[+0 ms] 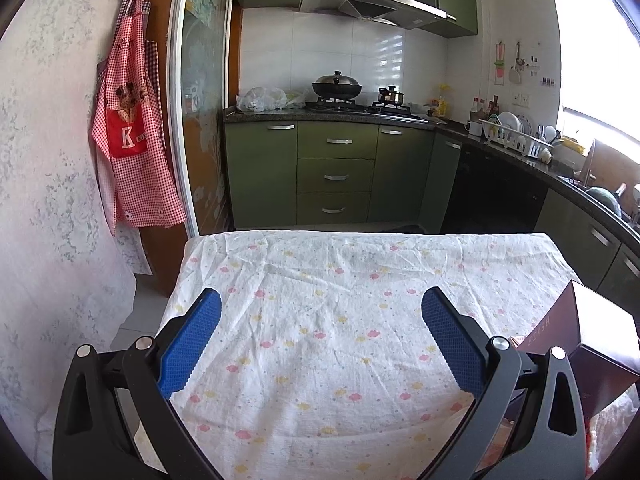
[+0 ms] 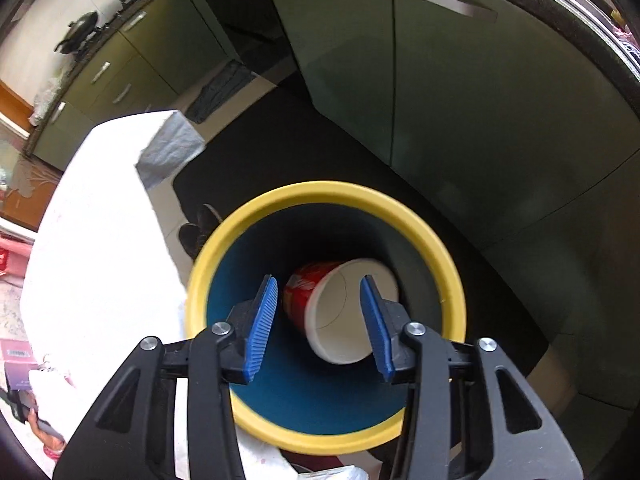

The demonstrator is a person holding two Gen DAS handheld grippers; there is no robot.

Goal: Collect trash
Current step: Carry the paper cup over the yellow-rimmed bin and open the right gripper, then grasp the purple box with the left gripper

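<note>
A red and white paper cup lies on its side inside a bin with a yellow rim and blue inner wall. My right gripper points down into the bin's mouth, above the cup, its blue pads apart and touching nothing. In the left wrist view my left gripper hovers open over a table under a white cloth printed with small pink and yellow clouds; nothing sits between its fingers. A dark brown box stands on the table just right of the left gripper.
The cloth-covered table edge sits left of the bin. A pair of dark shoes lies beside the bin on a black floor mat. Green cabinets and a stove with pans line the far wall. A red checked apron hangs at left.
</note>
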